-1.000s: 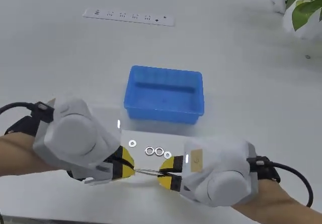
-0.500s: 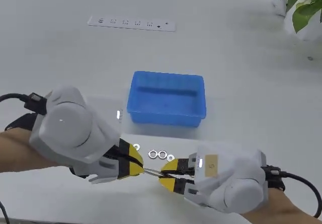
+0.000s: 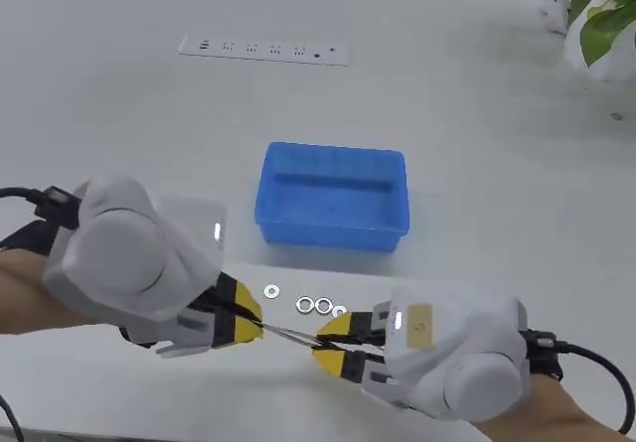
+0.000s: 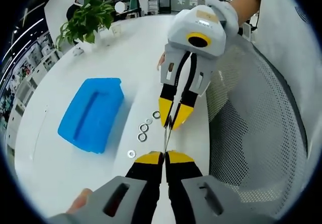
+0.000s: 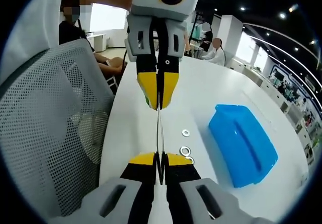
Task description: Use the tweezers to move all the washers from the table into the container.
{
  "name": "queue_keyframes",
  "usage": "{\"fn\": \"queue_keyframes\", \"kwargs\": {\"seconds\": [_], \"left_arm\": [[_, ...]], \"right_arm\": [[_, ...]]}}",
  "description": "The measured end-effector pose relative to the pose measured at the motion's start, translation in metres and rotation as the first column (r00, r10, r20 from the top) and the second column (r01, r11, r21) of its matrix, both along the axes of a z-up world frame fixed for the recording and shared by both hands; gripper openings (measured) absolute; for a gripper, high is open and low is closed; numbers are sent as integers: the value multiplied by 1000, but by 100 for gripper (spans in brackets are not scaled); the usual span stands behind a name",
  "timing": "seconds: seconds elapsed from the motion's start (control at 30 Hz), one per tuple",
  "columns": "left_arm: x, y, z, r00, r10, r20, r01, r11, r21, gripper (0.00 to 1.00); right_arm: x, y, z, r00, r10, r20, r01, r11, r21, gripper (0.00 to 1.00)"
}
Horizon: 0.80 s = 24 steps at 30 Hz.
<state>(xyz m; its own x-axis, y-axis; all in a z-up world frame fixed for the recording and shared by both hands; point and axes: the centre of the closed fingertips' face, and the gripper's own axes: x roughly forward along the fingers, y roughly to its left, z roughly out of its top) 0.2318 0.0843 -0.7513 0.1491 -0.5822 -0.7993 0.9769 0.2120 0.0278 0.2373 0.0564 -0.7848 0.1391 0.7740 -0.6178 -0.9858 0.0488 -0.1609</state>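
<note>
Thin metal tweezers point(image 3: 291, 336) span the gap between my two grippers, low over the white table. My left gripper point(image 3: 248, 328) is shut on one end and my right gripper point(image 3: 333, 348) on the other. In the left gripper view my jaws point(image 4: 165, 156) pinch the tweezers point(image 4: 165, 139), and the right gripper point(image 4: 174, 117) faces me. In the right gripper view my jaws point(image 5: 160, 159) clamp the tweezers point(image 5: 159, 128). Several washers point(image 3: 314, 306) lie in a row just beyond the tweezers. The blue container point(image 3: 333, 199) stands behind them and looks empty.
A white power strip point(image 3: 263, 50) lies at the far side of the table. A potted plant point(image 3: 594, 5) stands at the back right. A grey mesh chair point(image 5: 55, 113) sits at the near table edge. People stand in the background.
The left gripper has drawn slightly to the left, so more of the tweezers shows between the tips. Both grippers stay shut on them. The head camera has shifted a little.
</note>
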Motion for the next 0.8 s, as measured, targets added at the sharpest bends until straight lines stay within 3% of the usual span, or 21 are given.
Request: {"fn": "queue_keyframes", "kwargs": {"seconds": [0.23, 0.4, 0.67, 0.8], "left_arm": [[-2, -13, 23, 999, -16, 38, 20, 994, -110, 6], [-5, -29, 36, 998, -44, 35, 49, 982, -183, 6], [-5, -43, 38, 997, -63, 37, 70, 970, -234, 6], [-3, -47, 39, 995, -71, 77, 90, 954, -285, 6]], "right_arm": [[-3, 1, 6, 999, -1, -35, 3, 999, 49, 7], [-8, 3, 7, 999, 7, -52, -3, 997, 76, 7], [-8, -1, 6, 998, 11, -57, -7, 997, 76, 7], [-8, -3, 6, 998, 14, -59, -10, 997, 74, 7]]}}
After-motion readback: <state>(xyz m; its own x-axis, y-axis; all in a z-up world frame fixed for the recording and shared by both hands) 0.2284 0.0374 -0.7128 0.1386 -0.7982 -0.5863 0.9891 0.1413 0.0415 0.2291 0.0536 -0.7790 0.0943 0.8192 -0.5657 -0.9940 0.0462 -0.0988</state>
